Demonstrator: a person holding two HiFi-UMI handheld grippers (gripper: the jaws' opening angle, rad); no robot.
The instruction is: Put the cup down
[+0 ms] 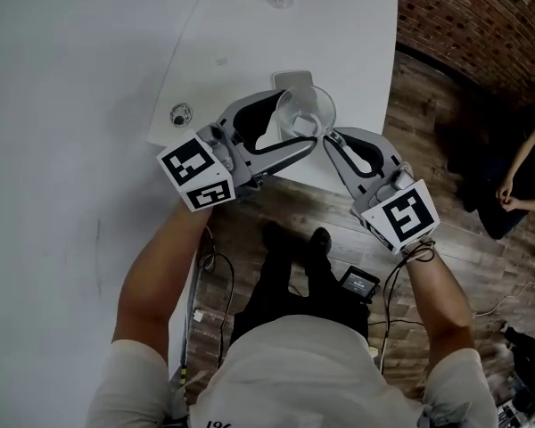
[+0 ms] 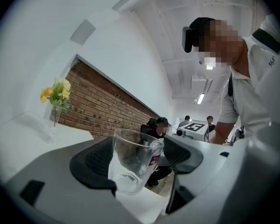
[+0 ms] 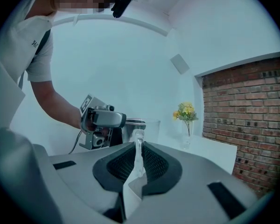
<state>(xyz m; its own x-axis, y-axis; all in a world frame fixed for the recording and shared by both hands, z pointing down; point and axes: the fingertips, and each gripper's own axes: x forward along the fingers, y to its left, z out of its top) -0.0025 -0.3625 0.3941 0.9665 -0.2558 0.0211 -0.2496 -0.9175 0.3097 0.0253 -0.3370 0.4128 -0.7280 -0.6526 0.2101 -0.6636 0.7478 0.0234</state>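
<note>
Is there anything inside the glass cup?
Nothing visible: the cup is clear glass, seen through down to its base. The jaws of the left gripper cover part of its lower wall.

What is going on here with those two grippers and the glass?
A person holds a gripper in each hand, and both are on one clear glass cup. The left gripper has its jaws closed around the cup's body. The right gripper pinches a thin clear part at the cup's side, apparently the handle. The cup is upright and looks empty, over the white table close to its near edge. Whether it already rests on the table cannot be told.
</note>
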